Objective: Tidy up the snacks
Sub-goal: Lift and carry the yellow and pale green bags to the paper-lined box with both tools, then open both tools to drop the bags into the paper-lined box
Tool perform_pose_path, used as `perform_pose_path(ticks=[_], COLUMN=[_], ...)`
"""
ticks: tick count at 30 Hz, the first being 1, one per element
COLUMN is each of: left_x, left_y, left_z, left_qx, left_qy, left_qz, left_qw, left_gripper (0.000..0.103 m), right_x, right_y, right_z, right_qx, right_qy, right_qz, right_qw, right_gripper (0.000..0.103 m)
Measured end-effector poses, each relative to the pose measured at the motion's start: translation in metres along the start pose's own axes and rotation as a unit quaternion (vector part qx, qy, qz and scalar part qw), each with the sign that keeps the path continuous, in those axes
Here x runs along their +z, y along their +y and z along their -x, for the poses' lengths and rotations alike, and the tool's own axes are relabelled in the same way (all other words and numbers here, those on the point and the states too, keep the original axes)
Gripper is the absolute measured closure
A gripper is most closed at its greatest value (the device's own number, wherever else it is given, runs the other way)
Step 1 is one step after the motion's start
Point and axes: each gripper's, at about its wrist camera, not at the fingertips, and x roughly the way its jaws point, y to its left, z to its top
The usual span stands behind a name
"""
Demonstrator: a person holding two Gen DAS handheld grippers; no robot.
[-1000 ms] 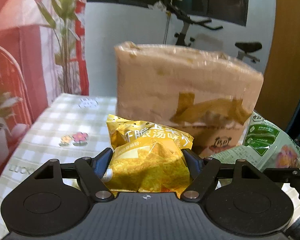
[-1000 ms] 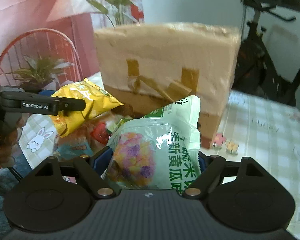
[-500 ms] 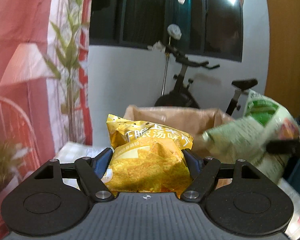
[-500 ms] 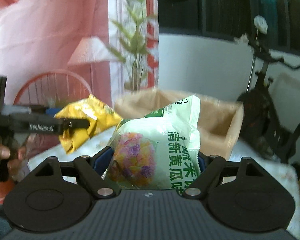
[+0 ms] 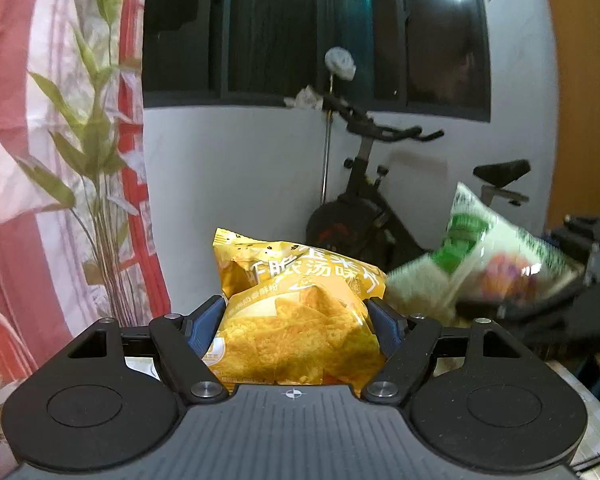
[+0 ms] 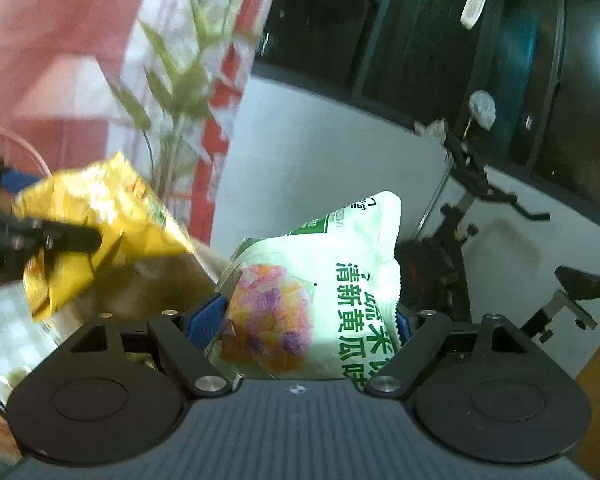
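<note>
My left gripper (image 5: 296, 316) is shut on a yellow chip bag (image 5: 296, 320), its blue pads pressing both sides. The same yellow bag (image 6: 96, 224) shows blurred at the left of the right wrist view, held in the air. My right gripper (image 6: 310, 316) is shut on a white and green snack bag (image 6: 316, 300) with a picture of coloured puffs. That white bag (image 5: 496, 264) appears blurred at the right of the left wrist view, beside the yellow one. A strip of the brown cardboard box (image 6: 160, 280) shows low behind both bags in the right wrist view.
An exercise bike (image 5: 372, 200) stands against the white wall under a dark window (image 5: 316, 32). A red and white curtain with a leafy plant (image 5: 88, 152) fills the left. A corner of the checked tablecloth (image 6: 4, 320) shows at the lower left.
Both grippers rose with their bags. The cardboard box dropped from filling the middle of both views to almost out of sight, and the wall, window and bike came into view.
</note>
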Motion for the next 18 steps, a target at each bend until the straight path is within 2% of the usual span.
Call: perform_pose_path(ticks=[4,8,14,18], left_x=[-0.001,-0.004,-0.009,-0.009], left_y=[-0.002,-0.004,0.002,0.006], left_z=[-0.026,-0.043,-0.057,-0.058], left_qx=[0.000,-0.002,-0.001,-0.011], left_qy=[0.017,0.032,0.056,0.063], left_qz=[-0.007,-0.018,-0.008,0.005], left_qw=[0.9998,0.9993,0.9984,0.9980], left_gripper=[0.024,0.024,0.023,0.016], right_x=[-0.017,-0.031,-0.040,-0.042], right_y=[0.000,-0.003,-0.007,-0.012], right_z=[-0.042,-0.062,-0.067,-0.066], right_qx=[0.004,0.019,0.028,0.042], right_qy=[0.044,0.082,0.100,0.112], right_qz=[0.016,0.004,-0.001,-0.017], right_qw=[0.999,0.996,0.995,0.993], right_gripper=[0.021,0.021,0.017,0.015])
